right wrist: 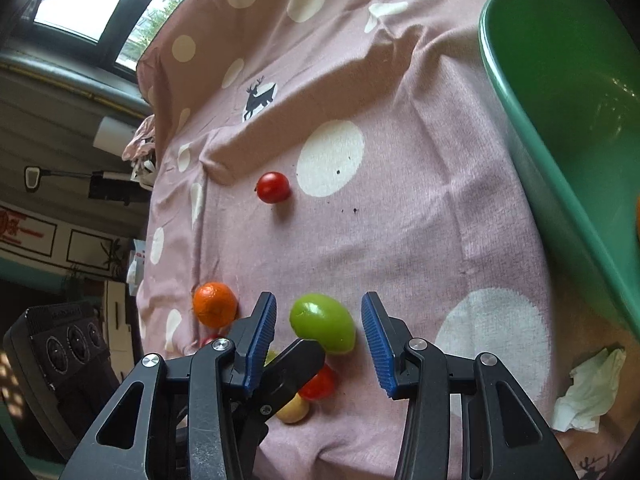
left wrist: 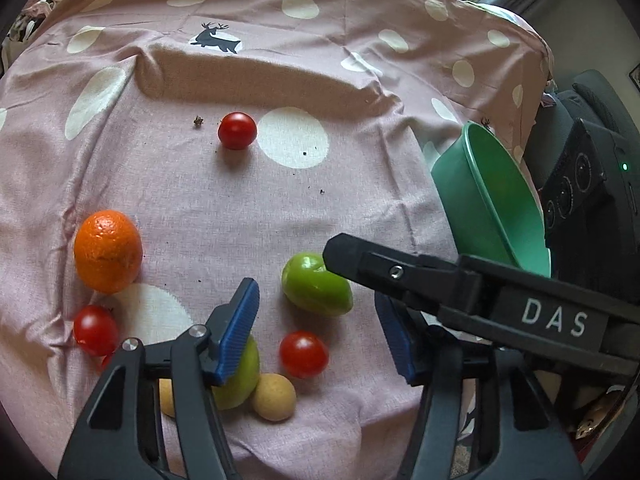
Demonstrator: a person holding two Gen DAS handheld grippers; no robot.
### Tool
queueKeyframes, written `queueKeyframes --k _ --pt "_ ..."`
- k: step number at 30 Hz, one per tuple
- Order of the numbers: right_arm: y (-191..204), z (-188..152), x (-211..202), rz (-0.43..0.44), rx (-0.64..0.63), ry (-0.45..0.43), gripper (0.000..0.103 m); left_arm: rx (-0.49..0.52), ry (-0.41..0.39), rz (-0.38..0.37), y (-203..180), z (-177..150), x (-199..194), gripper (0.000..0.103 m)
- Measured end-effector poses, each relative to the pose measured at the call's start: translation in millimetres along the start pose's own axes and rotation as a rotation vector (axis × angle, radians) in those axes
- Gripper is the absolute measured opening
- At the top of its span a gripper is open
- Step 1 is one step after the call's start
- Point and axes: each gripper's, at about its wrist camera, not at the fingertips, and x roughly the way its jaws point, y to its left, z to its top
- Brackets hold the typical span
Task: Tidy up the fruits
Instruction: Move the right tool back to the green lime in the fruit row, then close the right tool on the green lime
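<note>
Fruit lies scattered on a pink spotted cloth [left wrist: 200,200]. My left gripper [left wrist: 316,336] is open low over the cloth, with a red tomato [left wrist: 304,354] between its blue pads, untouched. A green fruit [left wrist: 316,290] lies just ahead of it, and a second green fruit [left wrist: 240,380] is partly hidden behind the left pad. My right gripper [right wrist: 320,342] is open around the first green fruit [right wrist: 322,322], with a gap on each side. One right finger [left wrist: 360,260] crosses the left wrist view and reaches that fruit. An orange [left wrist: 108,252] lies at the left.
A green bowl [left wrist: 492,208] sits at the cloth's right edge, something orange showing inside it [right wrist: 638,220]. Two more tomatoes [left wrist: 237,130] [left wrist: 96,330] and small yellow fruits [left wrist: 274,396] lie on the cloth. A crumpled tissue [right wrist: 588,392] lies near the bowl.
</note>
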Motion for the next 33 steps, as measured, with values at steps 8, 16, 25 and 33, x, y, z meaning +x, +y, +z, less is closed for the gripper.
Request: queueKeyframes --k 8,16,25,33 --pt "1 1 8 0.004 -0.005 0.024 0.047 0.007 0.025 -0.019 -3 0 10 0.054" --pt "2 2 17 0.005 -0.008 0.054 0.047 0.003 0.036 -0.025 -6 -1 15 0.051" --pt "0 3 25 0.0 -0.007 0.078 0.047 0.009 0.035 -0.024 -8 -1 17 0.044" --pt "7 2 30 -0.015 -0.041 0.063 0.045 0.03 0.015 -0.026 -9 -1 16 0.031"
